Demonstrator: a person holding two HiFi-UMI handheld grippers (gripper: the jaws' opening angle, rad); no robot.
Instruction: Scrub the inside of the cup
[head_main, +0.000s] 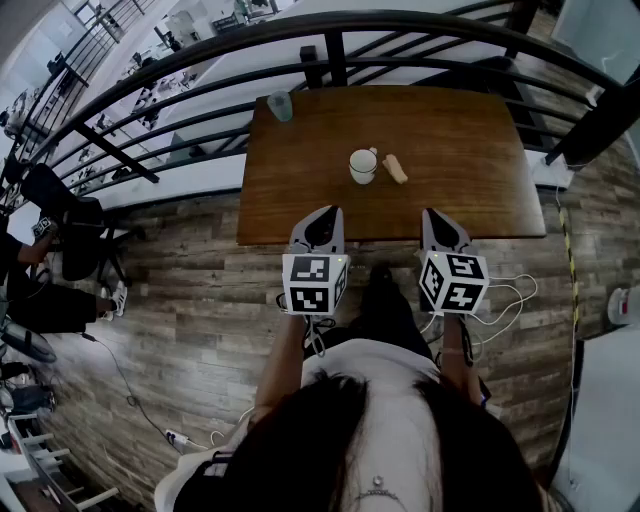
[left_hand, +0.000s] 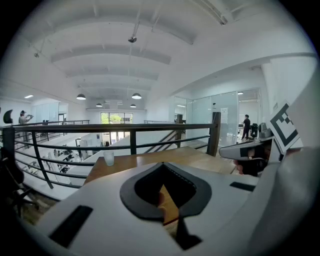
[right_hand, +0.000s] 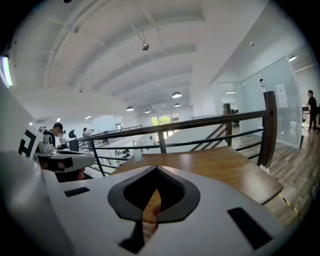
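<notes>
A white cup (head_main: 363, 165) stands upright near the middle of the brown wooden table (head_main: 450, 130). A tan, oblong scrubber (head_main: 396, 169) lies just right of it. Both grippers hover over the table's near edge, apart from cup and scrubber. My left gripper (head_main: 323, 218) is shut and empty, below and left of the cup. My right gripper (head_main: 437, 220) is also shut and empty, below and right of the scrubber. In the left gripper view the jaws (left_hand: 163, 164) are closed together; in the right gripper view my right gripper (right_hand: 156, 168) is the same. Each gripper's own body hides the cup in those views.
A clear drinking glass (head_main: 280, 105) stands at the table's far left corner, also visible as the glass (left_hand: 108, 158) and the glass (right_hand: 137, 155). A black metal railing (head_main: 330, 45) runs behind the table. Wood-plank floor (head_main: 180, 300) surrounds it; cables lie on the floor at right.
</notes>
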